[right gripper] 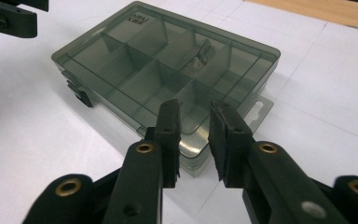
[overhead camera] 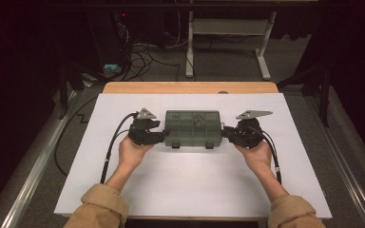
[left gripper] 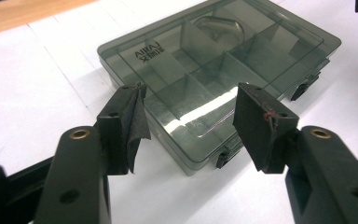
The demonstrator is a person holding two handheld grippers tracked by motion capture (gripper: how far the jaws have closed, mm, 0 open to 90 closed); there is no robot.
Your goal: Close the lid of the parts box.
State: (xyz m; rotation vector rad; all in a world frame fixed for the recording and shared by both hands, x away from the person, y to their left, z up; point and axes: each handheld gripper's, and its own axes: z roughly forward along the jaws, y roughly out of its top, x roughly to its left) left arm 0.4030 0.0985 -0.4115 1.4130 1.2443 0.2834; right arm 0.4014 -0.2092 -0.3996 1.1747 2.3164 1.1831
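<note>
A smoke-grey compartment box (overhead camera: 193,128) — lid closed, dividers visible through it — is seen lying flat on the white sheet (overhead camera: 190,190) that covers the counter (overhead camera: 190,87), near its middle. It is flanked by both grippers, one at each short end. The left gripper (left gripper: 189,126) is held with its jaws spread wide (the box's corner lies beyond the gap, untouched by the pads). The right gripper (right gripper: 195,140) is held with a narrow gap between its jaws, nothing gripped — the box edge sits just past the tips. Both forearms are stretched forward from tan sleeves (overhead camera: 100,206), hands cupped under the gripper bodies.
</note>
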